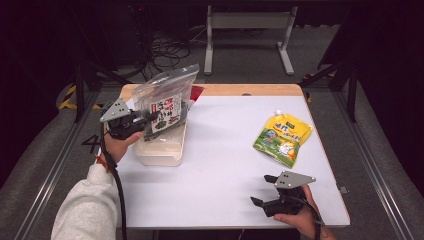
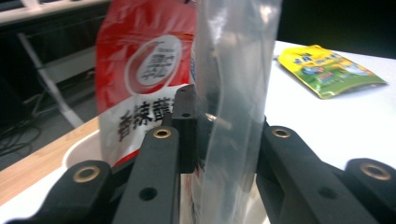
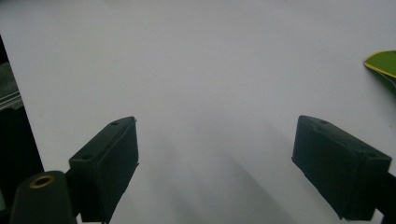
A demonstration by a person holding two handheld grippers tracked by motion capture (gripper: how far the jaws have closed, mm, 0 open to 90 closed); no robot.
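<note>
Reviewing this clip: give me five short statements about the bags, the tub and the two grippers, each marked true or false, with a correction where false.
1. The left gripper is shut on the clear bag. True.
2. The clear bag is held over the cream tub. True.
3. The right gripper holds the yellow-green pouch. False: its jaws are open with nothing between them, and the pouch lies flat on the white table, apart from it.
4. A red and white packet stands in the tub behind the clear bag. True.
5. The yellow-green pouch lies inside the tub. False: it lies on the table, on its right side.
</note>
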